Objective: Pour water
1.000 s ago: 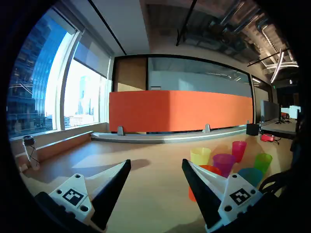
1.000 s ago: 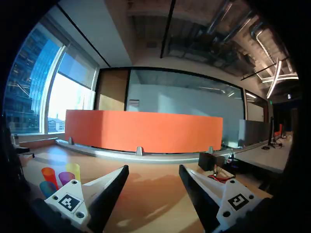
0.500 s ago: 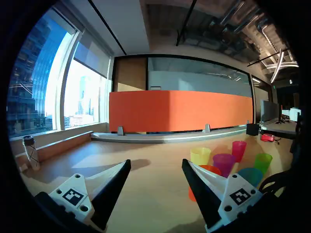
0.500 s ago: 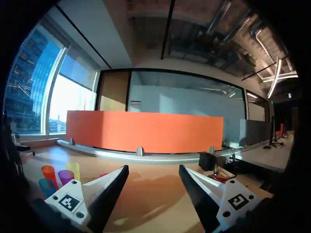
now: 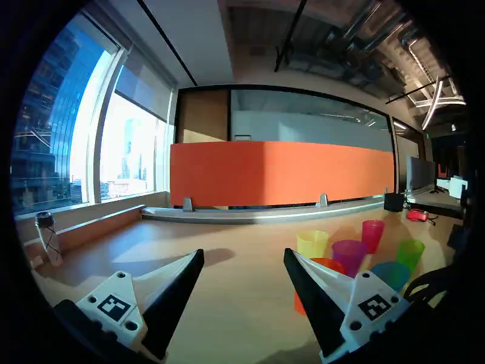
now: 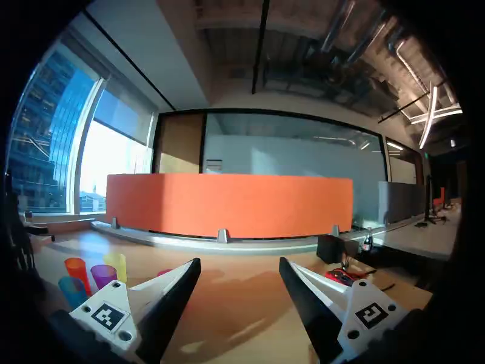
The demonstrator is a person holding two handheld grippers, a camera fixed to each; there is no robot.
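Jaws apart, empty; cups (image 5: 348, 252) right of left gripper (image 5: 243, 253).

Right gripper (image 6: 239, 262), seemingly slightly leftward.

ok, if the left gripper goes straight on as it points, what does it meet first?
Looks free: bare desk runs ahead of the open left gripper to the far orange divider. The cups sit right of that line, though depth is unclear.

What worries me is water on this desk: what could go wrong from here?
The cups stand tightly clustered; the open left tool reaching for one could topple neighbours. The orange cup is half hidden behind its finger, so easily clipped. Spills might reach the cables on this desk.
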